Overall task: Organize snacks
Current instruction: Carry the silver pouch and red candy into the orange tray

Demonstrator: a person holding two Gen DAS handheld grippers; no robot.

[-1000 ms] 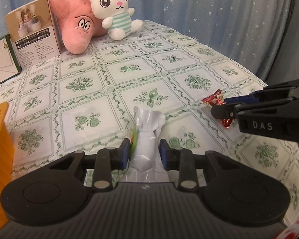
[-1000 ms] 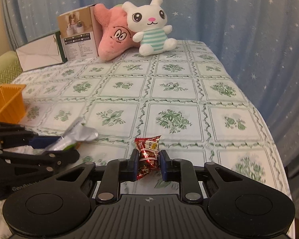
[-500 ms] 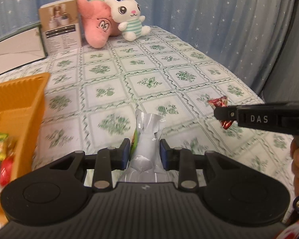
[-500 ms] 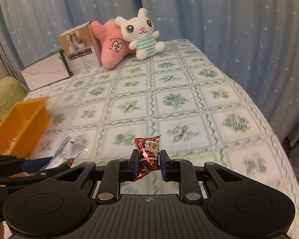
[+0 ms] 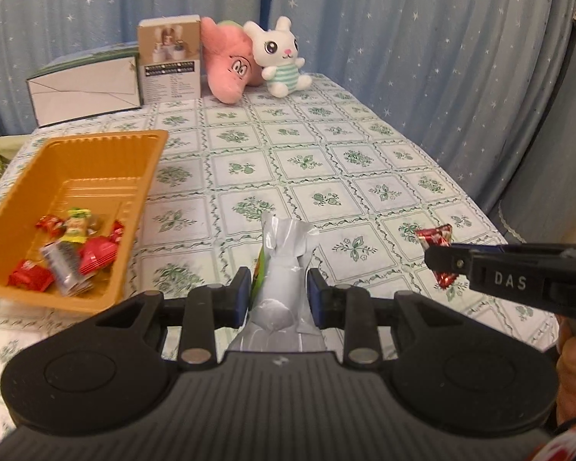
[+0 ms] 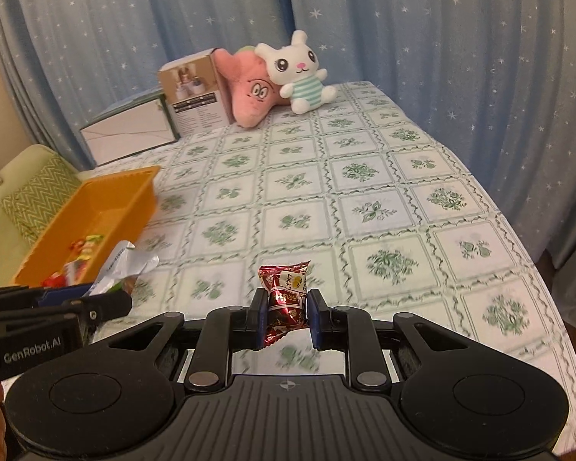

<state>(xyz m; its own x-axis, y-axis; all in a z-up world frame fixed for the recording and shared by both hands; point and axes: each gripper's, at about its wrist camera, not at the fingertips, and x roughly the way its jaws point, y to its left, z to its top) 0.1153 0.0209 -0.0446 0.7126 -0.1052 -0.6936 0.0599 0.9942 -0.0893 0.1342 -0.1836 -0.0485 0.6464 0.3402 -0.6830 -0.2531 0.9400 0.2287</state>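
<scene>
My left gripper [image 5: 277,295] is shut on a silver snack packet [image 5: 286,265] with a green edge, held above the tablecloth. Left of it stands an orange tray [image 5: 107,146] holding several wrapped snacks [image 5: 73,249]. My right gripper [image 6: 284,317] is shut on a small red candy packet [image 6: 284,299], also lifted off the table. In the left wrist view the right gripper [image 5: 439,263] comes in from the right with the red packet [image 5: 436,235]. In the right wrist view the left gripper [image 6: 107,303] shows at the lower left with the silver packet [image 6: 124,265], close to the orange tray [image 6: 107,192].
At the far end of the table stand a white rabbit plush [image 5: 278,61], a pink plush [image 5: 228,71], a brown carton [image 5: 169,61] and a flat white box [image 5: 84,90]. Blue starred curtains hang behind. A green cushion [image 6: 38,192] lies left of the table. The table edge drops off at the right.
Both grippers rose and pulled back from the table with their packets still held. The orange tray and the snacks in it came fully into the left wrist view.
</scene>
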